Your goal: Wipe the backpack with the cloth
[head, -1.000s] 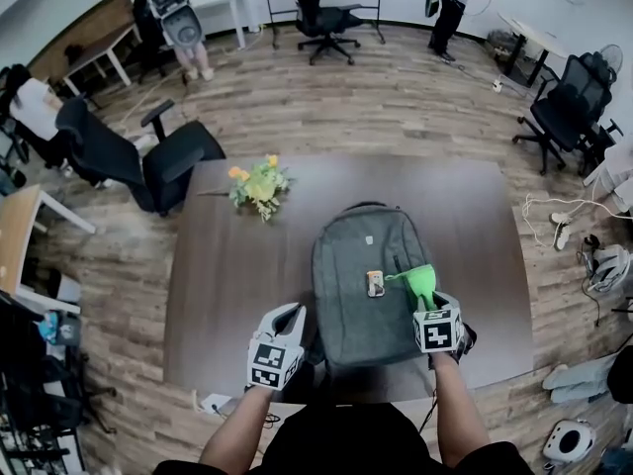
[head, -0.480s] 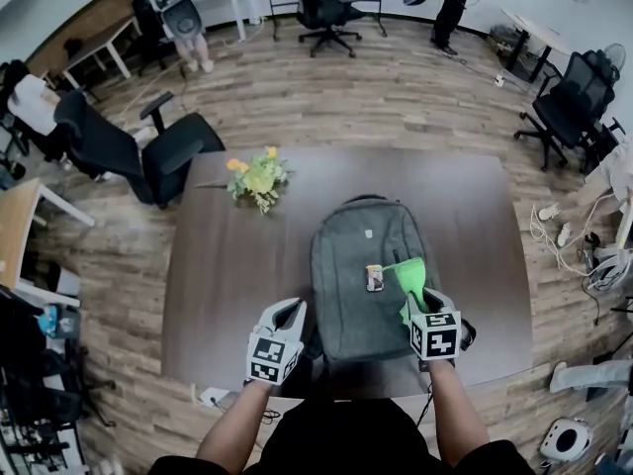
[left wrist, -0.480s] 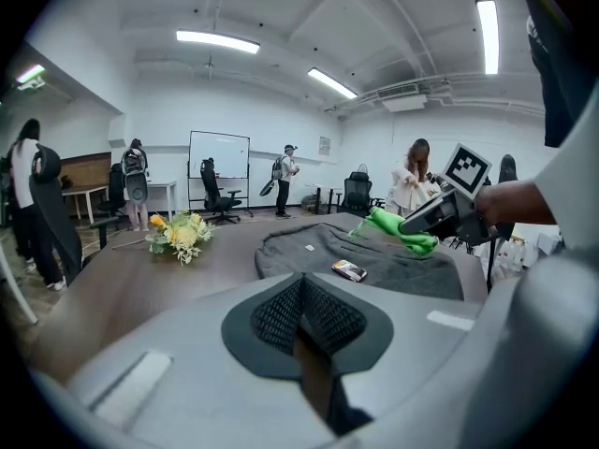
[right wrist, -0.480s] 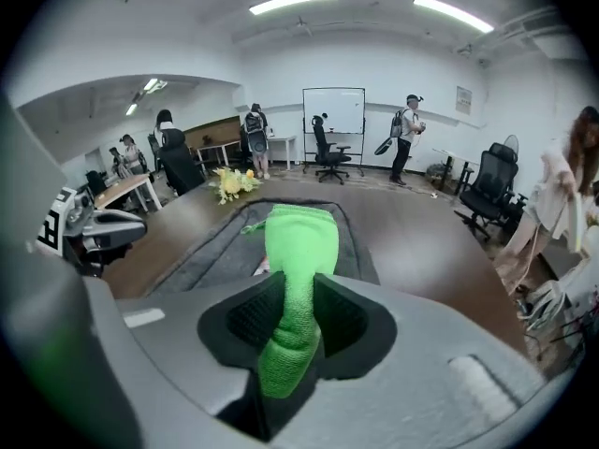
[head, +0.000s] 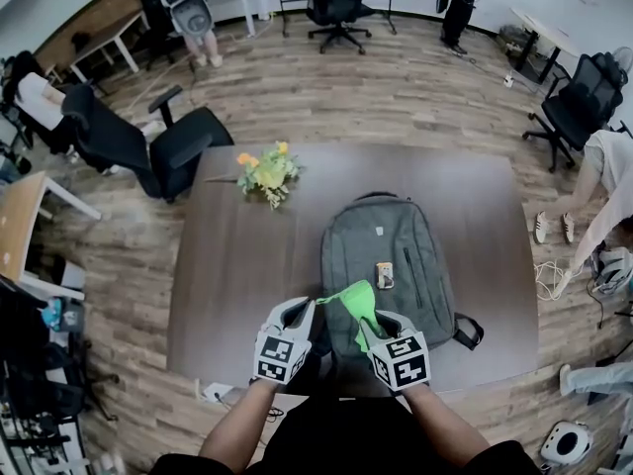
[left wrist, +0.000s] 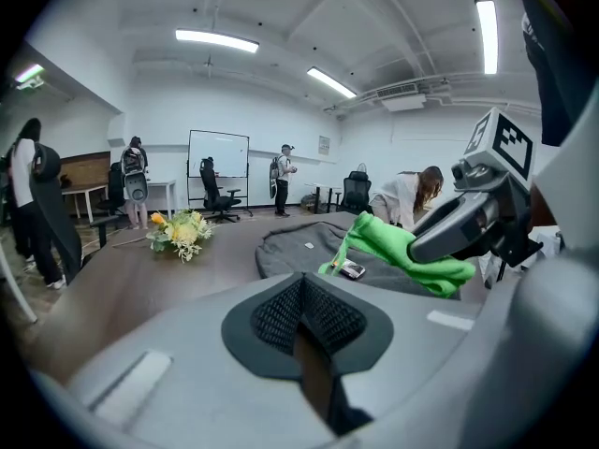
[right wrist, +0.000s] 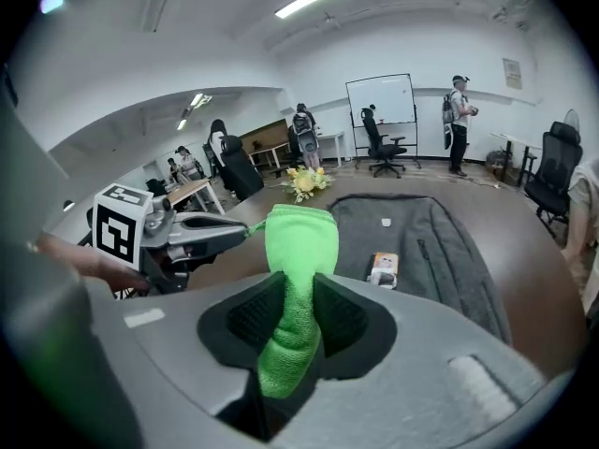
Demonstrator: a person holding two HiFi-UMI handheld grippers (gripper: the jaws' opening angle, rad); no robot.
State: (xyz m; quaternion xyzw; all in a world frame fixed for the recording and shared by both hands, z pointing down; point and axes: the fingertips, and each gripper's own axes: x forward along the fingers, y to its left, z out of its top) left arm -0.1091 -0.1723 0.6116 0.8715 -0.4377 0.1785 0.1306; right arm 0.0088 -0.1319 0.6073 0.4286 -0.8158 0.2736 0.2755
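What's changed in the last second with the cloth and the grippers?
The right gripper, shut on the green cloth, swung left across the near end of the backpack, from its right side to just beside the left gripper. Nothing was taken or released. The left gripper stays shut and empty; the backpack and the small item on it lie as before.

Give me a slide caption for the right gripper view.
Right claw clamped on the green cloth, grey backpack lying ahead on the table.
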